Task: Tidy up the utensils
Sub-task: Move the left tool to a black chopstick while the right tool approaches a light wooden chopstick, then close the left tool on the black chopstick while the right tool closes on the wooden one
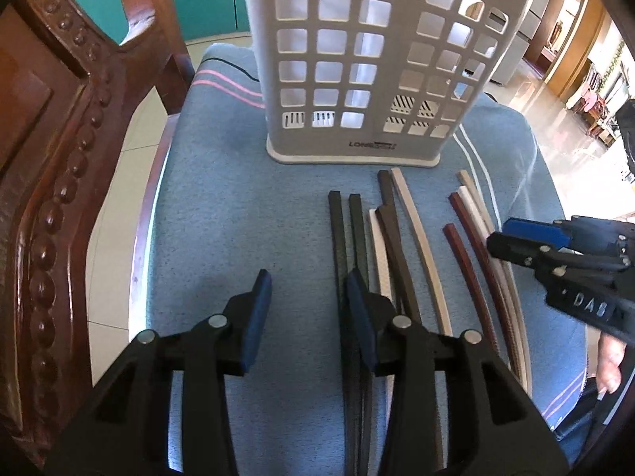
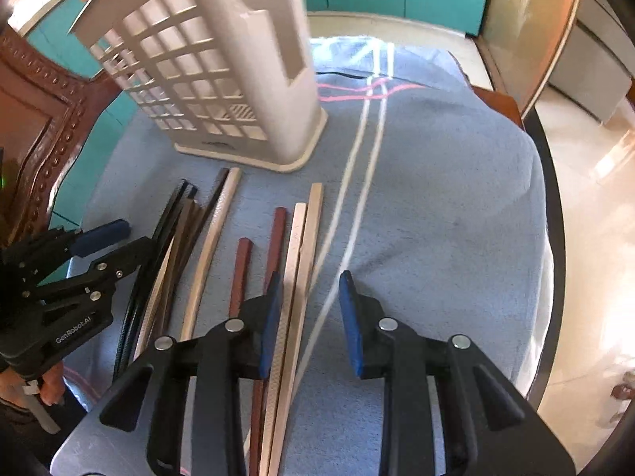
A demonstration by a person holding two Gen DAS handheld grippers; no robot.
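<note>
A round table draped in a blue cloth carries everything; a carved wooden chair stands at its left edge. Toward the far edge stands the white lattice holder, upright and, as far as its openings show, with nothing in it yet.

The chopsticks lie loose on the cloth between the holder and the near edge, all pointing roughly at the holder: a dark pair with brown and white ones just beside it, and, nearer the right edge, a reddish-brown pair beside a pale pair.

The left gripper hangs over the dark pair, jaws apart and holding nothing. The right gripper hovers above the pale pair, jaws likewise apart and empty.

The job looks barely begun: this is the reach for a first pick. Next, each gripper likely needs to drop lower, straddle one stick, close, then lift it to the holder's open top.
</note>
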